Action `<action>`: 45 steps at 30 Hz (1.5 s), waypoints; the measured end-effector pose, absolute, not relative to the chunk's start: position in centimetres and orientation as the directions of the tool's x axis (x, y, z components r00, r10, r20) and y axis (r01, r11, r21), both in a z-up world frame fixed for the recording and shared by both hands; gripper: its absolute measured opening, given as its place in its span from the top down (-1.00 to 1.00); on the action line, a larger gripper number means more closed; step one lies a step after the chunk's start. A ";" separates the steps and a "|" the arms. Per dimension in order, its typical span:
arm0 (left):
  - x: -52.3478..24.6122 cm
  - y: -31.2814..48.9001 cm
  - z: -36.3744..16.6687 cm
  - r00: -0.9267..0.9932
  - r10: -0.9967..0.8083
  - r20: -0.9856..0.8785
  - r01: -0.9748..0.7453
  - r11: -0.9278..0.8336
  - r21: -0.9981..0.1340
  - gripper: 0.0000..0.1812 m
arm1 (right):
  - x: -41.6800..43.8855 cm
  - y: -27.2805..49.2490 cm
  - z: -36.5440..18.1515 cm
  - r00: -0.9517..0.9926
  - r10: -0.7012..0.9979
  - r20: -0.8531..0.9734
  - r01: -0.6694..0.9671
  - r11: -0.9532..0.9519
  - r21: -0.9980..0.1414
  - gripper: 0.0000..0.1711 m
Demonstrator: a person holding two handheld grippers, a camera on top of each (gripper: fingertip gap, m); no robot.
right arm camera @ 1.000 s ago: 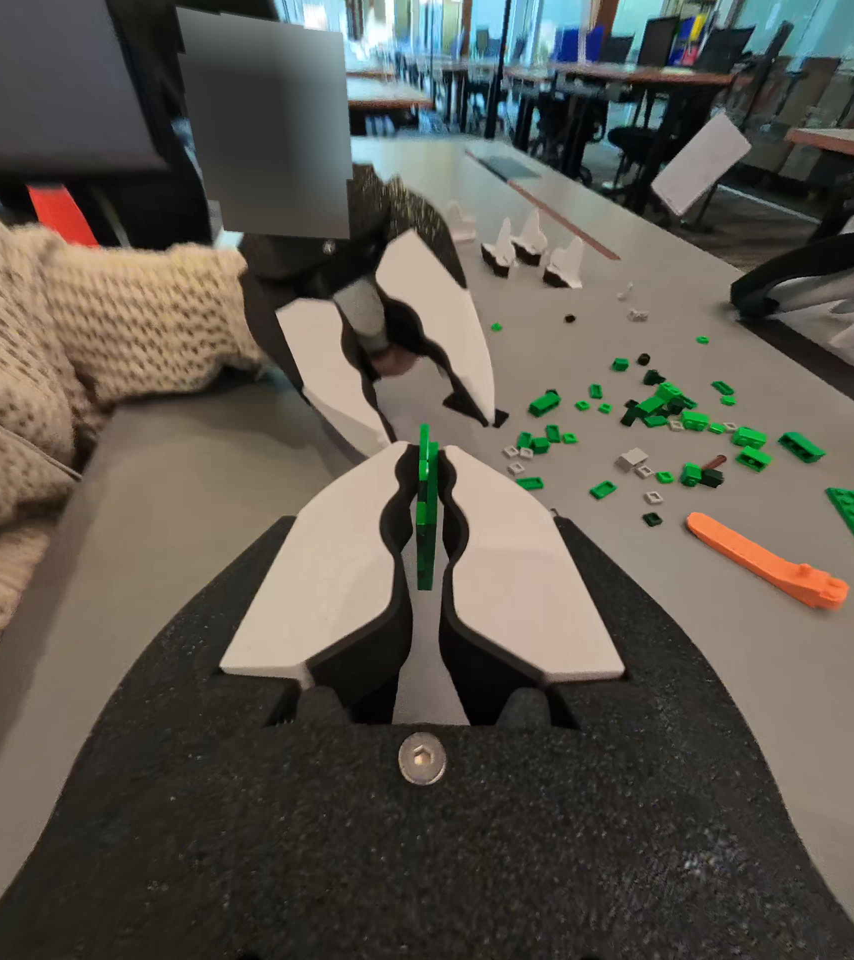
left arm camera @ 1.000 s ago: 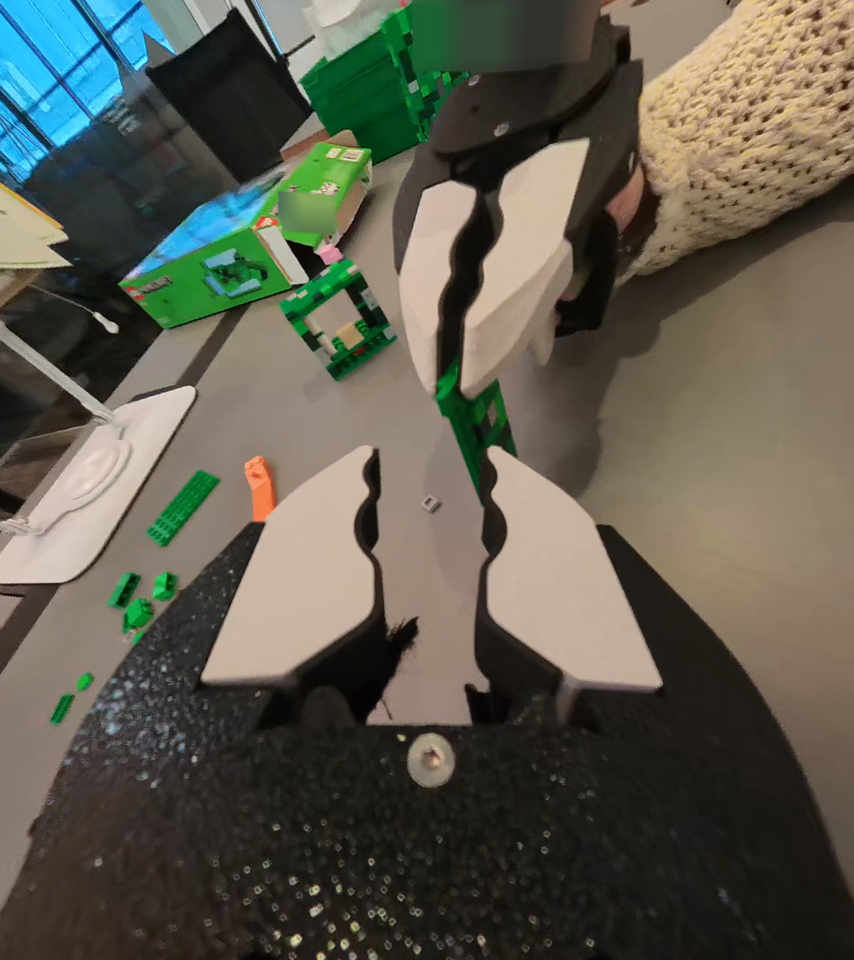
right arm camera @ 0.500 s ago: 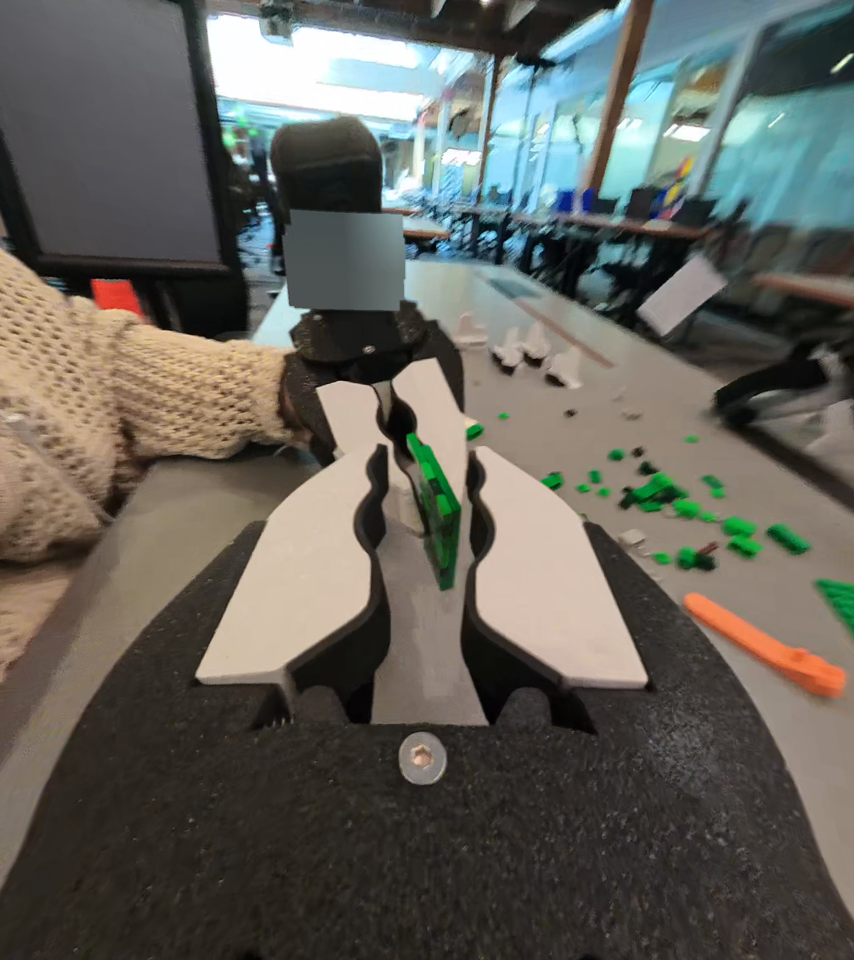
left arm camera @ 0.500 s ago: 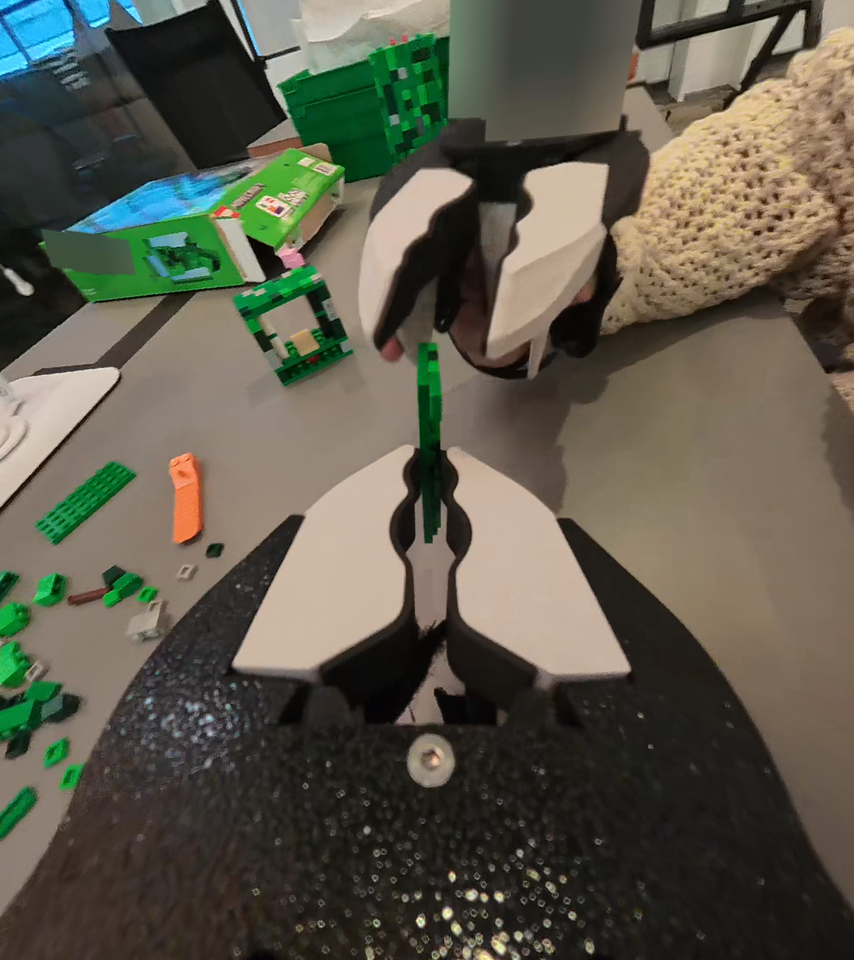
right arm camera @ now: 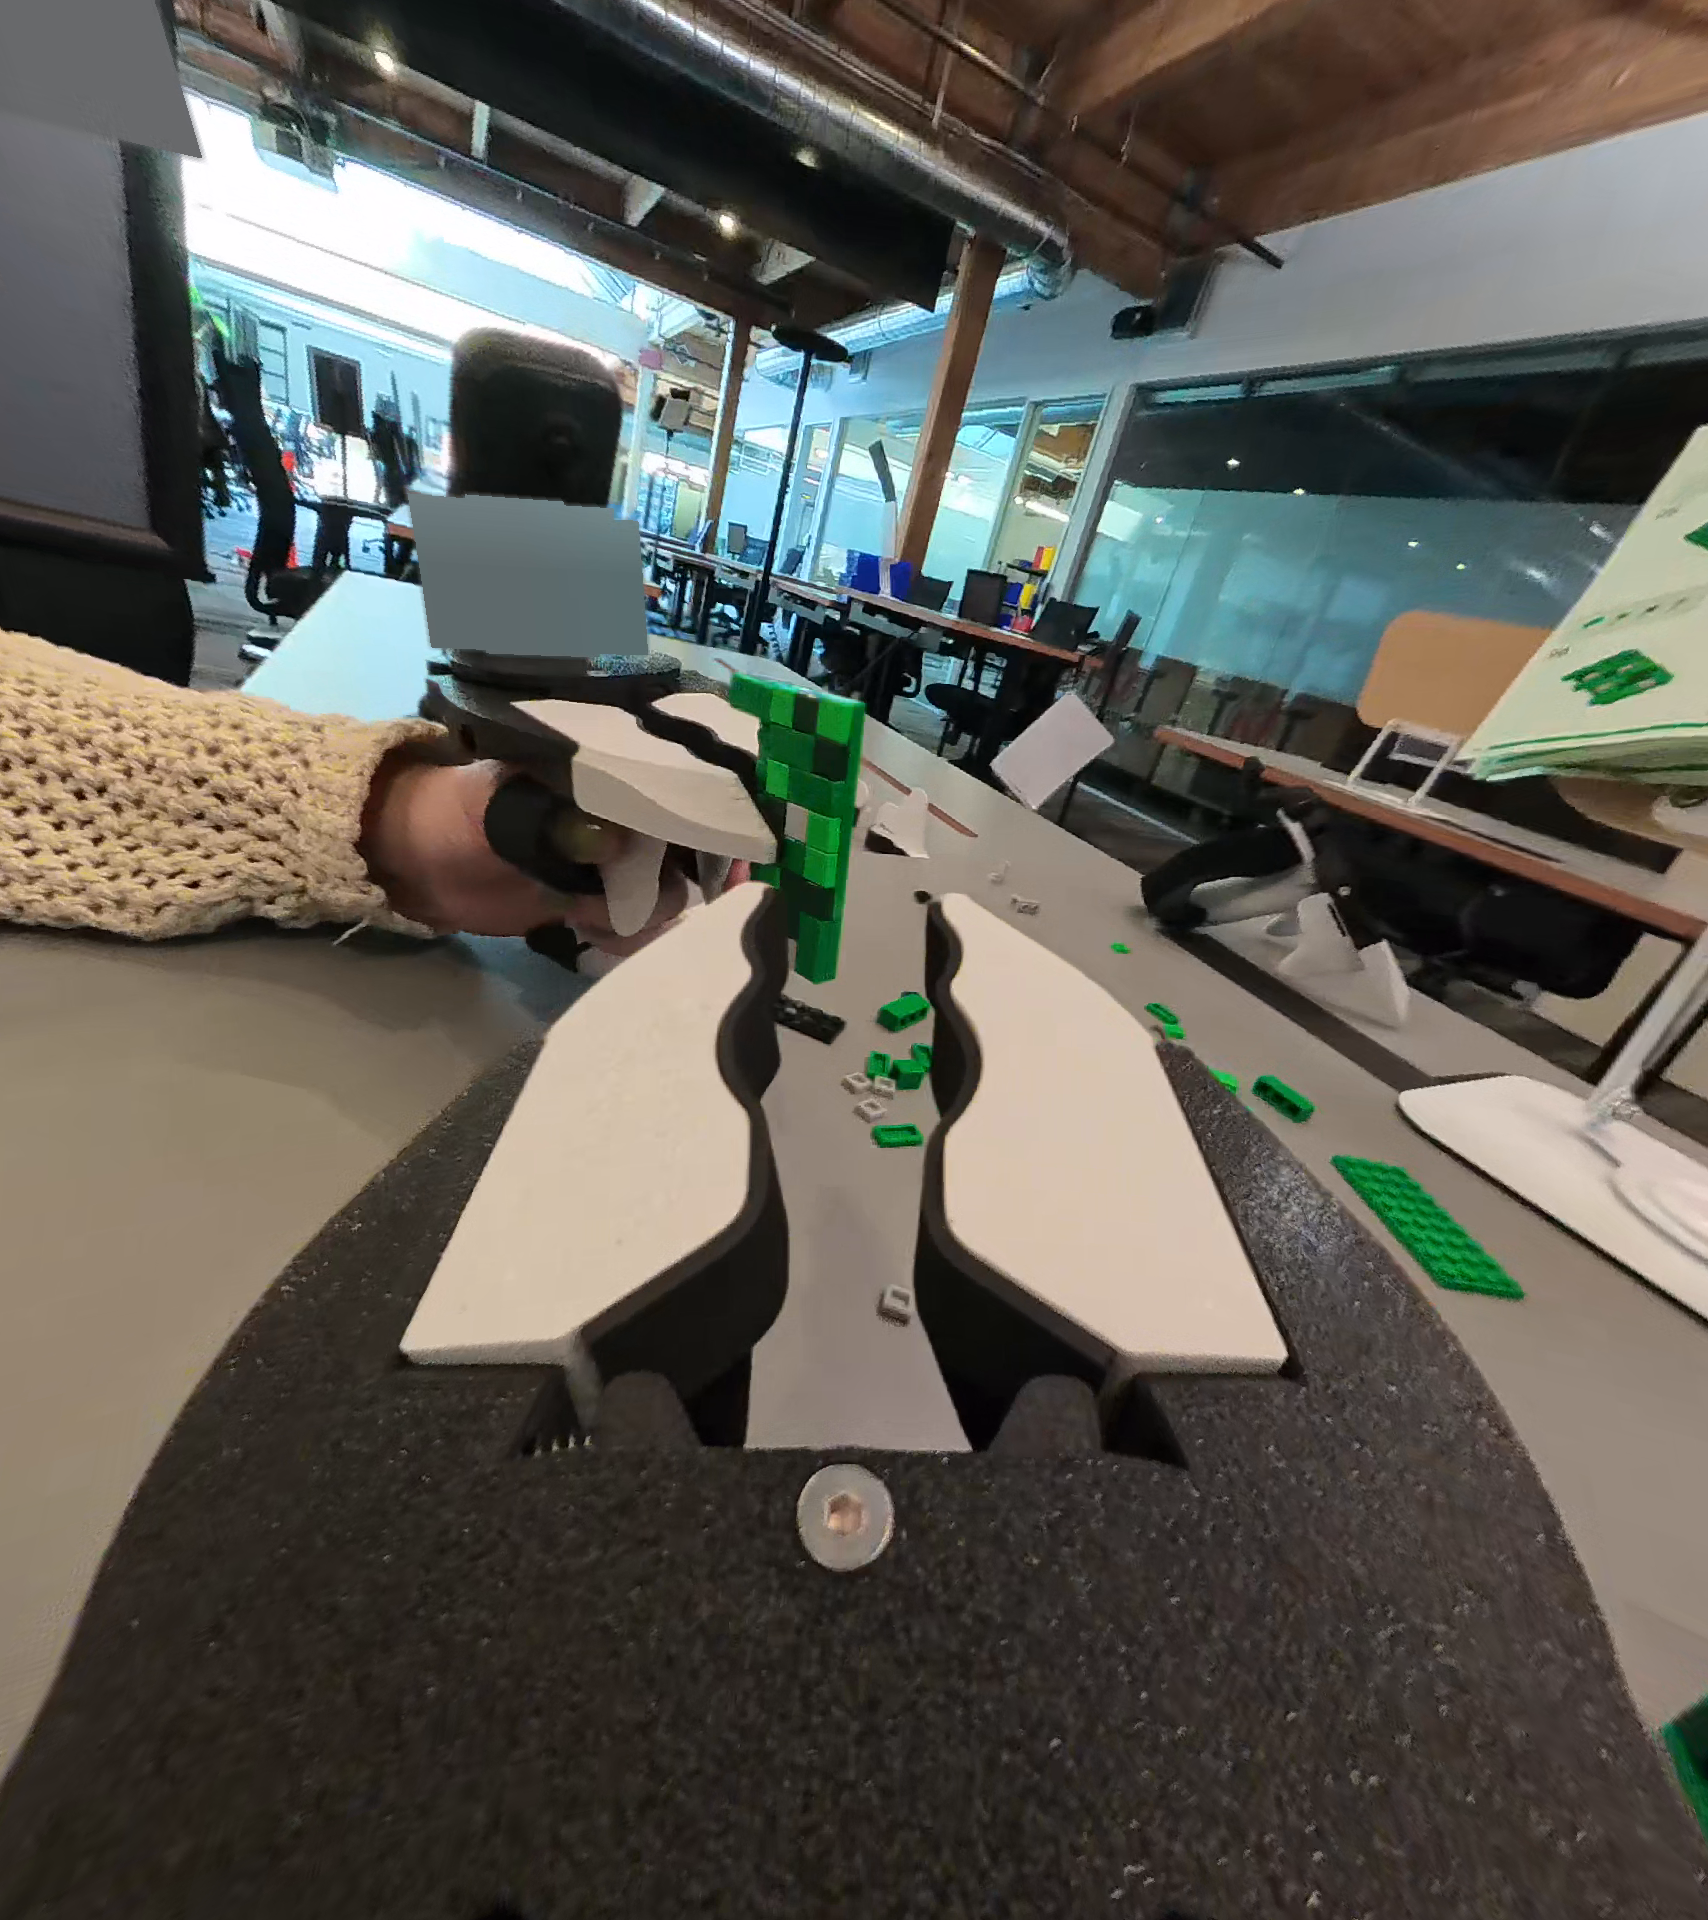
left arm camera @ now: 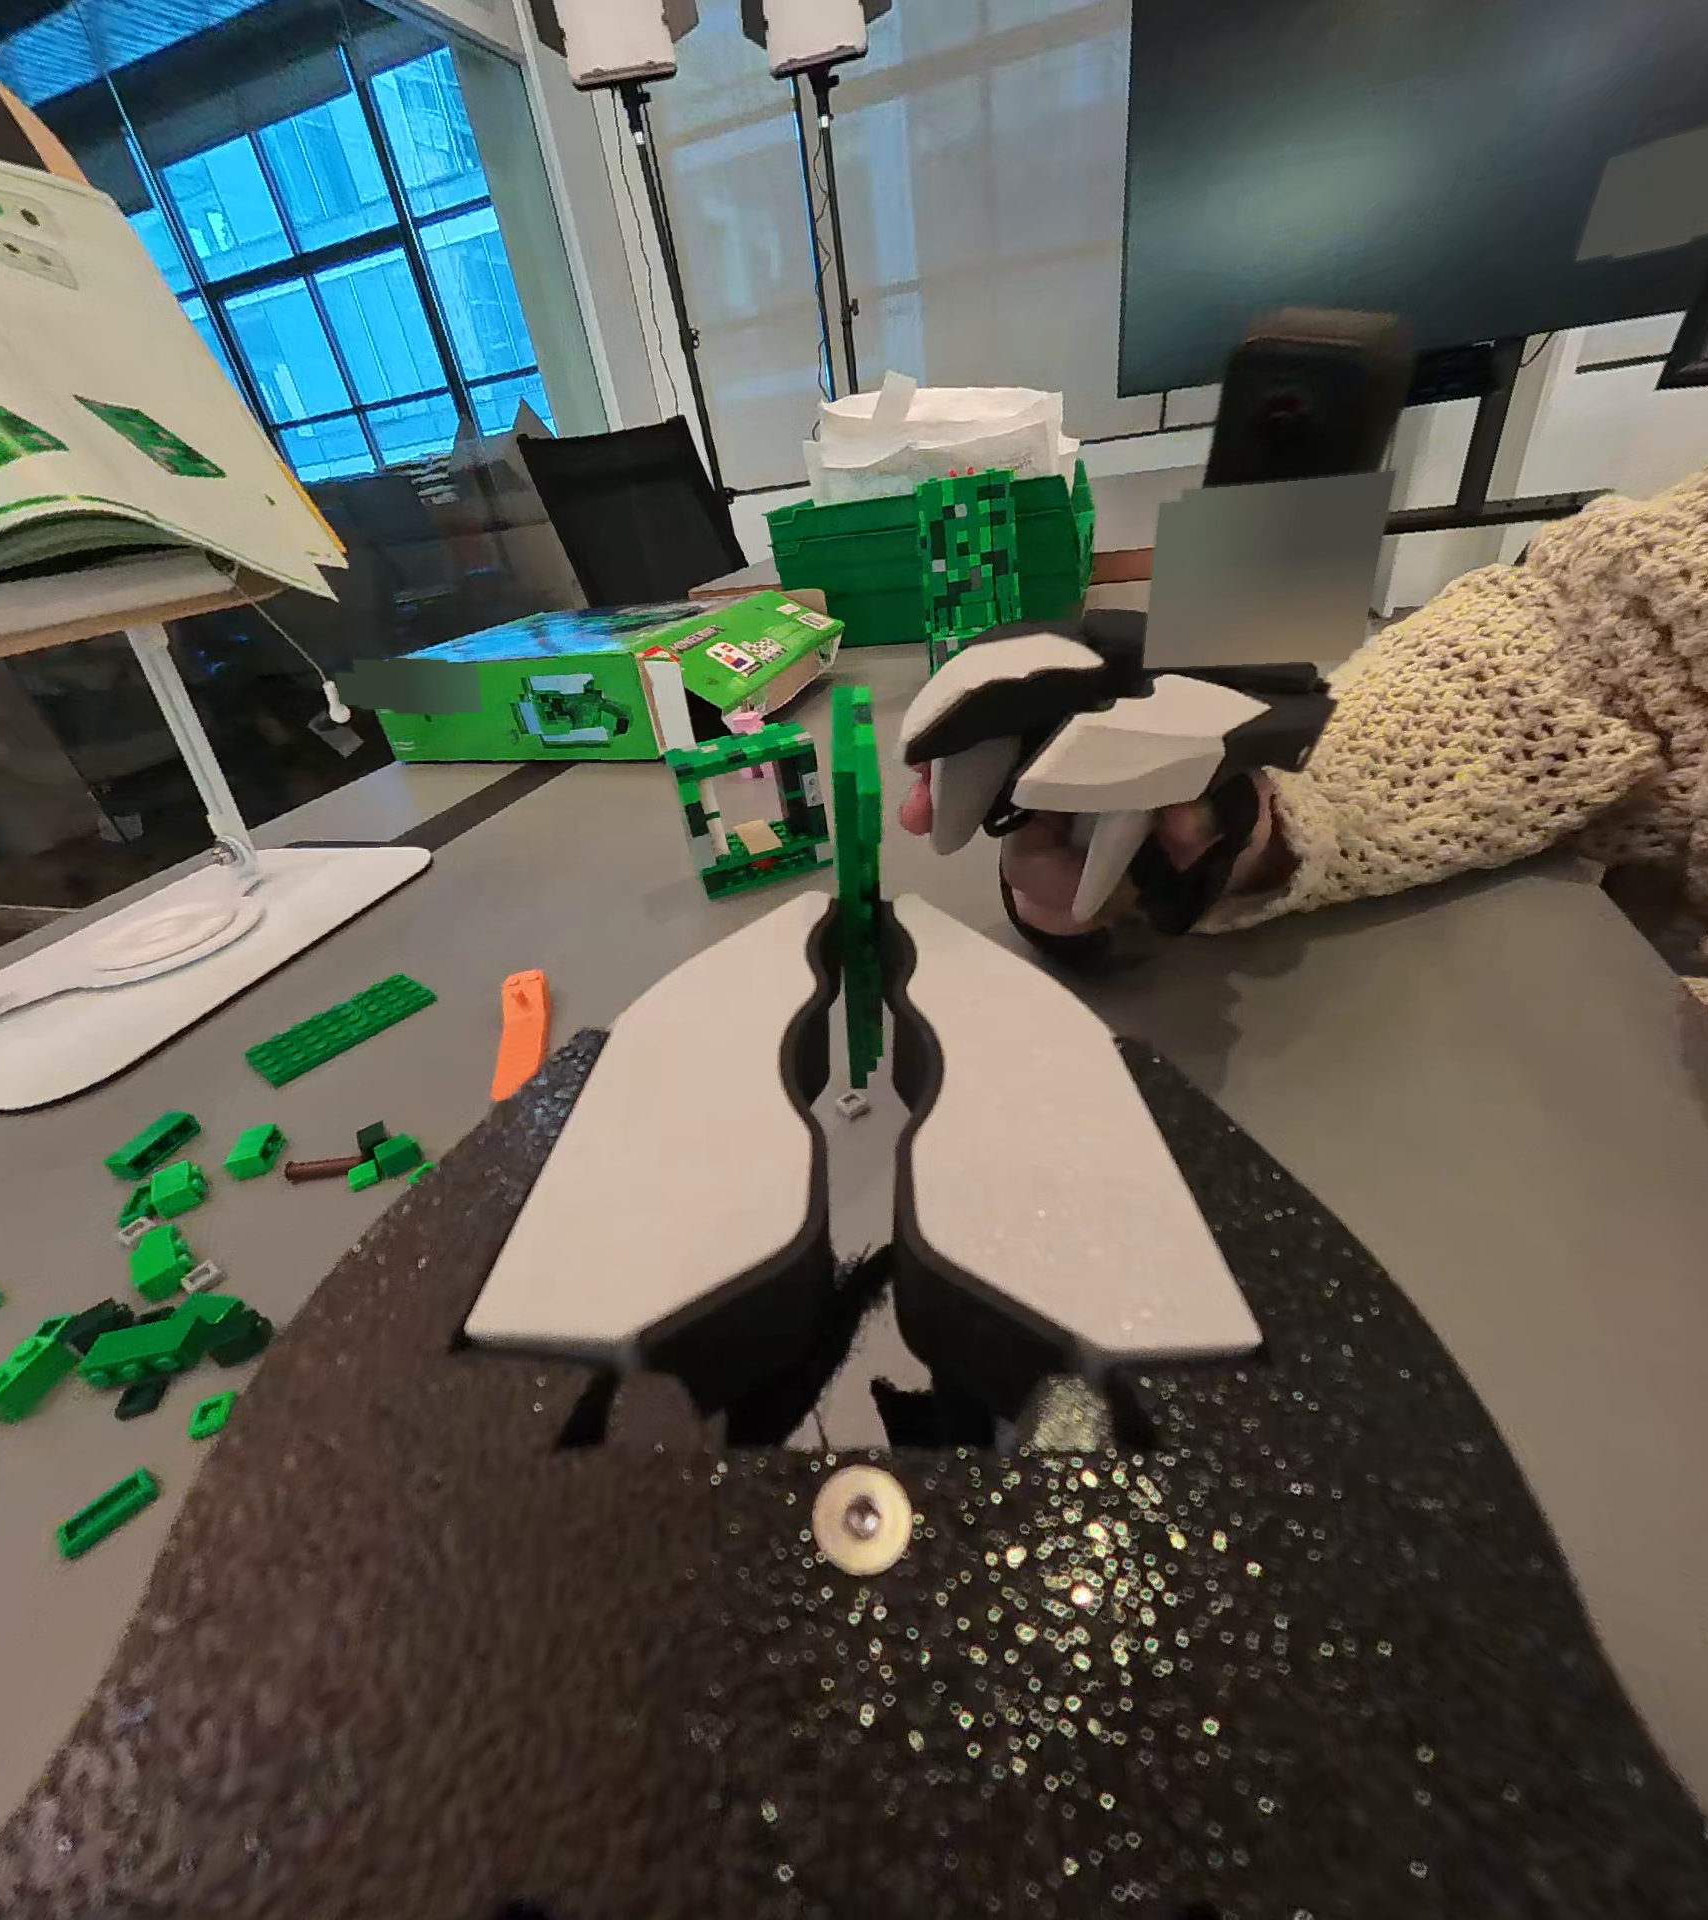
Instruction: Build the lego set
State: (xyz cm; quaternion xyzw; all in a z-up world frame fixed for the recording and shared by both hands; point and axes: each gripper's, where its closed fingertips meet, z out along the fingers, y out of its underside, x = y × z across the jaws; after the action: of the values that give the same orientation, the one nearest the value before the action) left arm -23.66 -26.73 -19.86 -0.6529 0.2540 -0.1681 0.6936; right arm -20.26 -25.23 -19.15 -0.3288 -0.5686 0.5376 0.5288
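The left claw (left arm camera: 858, 914) pinches a thin, flat green pixel-patterned lego panel (left arm camera: 856, 831) on edge, upright, clear of the smooth grey table (left arm camera: 1349, 1195); a tiny grey square tile (left arm camera: 852, 1105) lies on the table just below it. From the right wrist view the same panel (right arm camera: 808, 821) stands in front of the right claw (right arm camera: 850, 914), whose fingers are spread wide around nothing, with bare table showing between them.

To the left of the left claw, a scatter of small loose green lego bricks (left arm camera: 154, 1247) covers the table, with an orange wedge-shaped brick separator (left arm camera: 522, 1031) and a flat green studded plate (left arm camera: 341, 1029) a little beyond. Farther left, a white stand (left arm camera: 154, 935) holds an open instruction booklet (left arm camera: 50, 416). Past the panel sits a small green frame-shaped lego build (left arm camera: 751, 810), then a green cardboard lego box (left arm camera: 611, 686) lying open-ended, and behind it a green plastic bin (left arm camera: 850, 561) with white paper in it.

A cream knitted sleeve (left arm camera: 1556, 727) rests on the table at the right. The room behind has tall windows (left arm camera: 341, 312), light stands and a large dark screen (left arm camera: 1432, 177); the right wrist view shows long tables, office chairs, glass partitions and a wooden-beamed ceiling (right arm camera: 1349, 104).
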 end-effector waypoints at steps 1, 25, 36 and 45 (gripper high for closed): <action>-23.7 -26.6 -20.0 0.816 -0.562 -0.134 -0.100 0.091 -0.991 0.93 | -20.3 -25.3 -19.2 -0.218 0.940 0.264 -0.197 0.222 -0.955 0.71; -24.1 -26.1 -21.0 0.830 -0.498 -0.249 -0.226 0.108 -0.968 0.93 | -20.5 -25.4 -19.4 -0.198 0.928 0.315 -0.201 0.276 -0.940 0.84; -24.2 -26.1 -21.1 0.830 -0.493 -0.259 -0.237 0.108 -0.966 0.93 | -20.5 -25.6 -19.5 -0.202 0.923 0.326 -0.200 0.288 -0.937 0.86; -24.5 -26.1 -21.1 0.839 -0.493 -0.229 -0.212 0.090 -0.973 0.93 | -20.5 -25.7 -19.6 -0.204 0.918 0.339 -0.199 0.300 -0.933 0.87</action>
State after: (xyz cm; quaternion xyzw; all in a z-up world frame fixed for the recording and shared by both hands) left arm -24.46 -26.09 -21.05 -0.6666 0.2644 -0.1019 0.6894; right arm -20.55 -25.72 -19.59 -0.3058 -0.5878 0.5062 0.5519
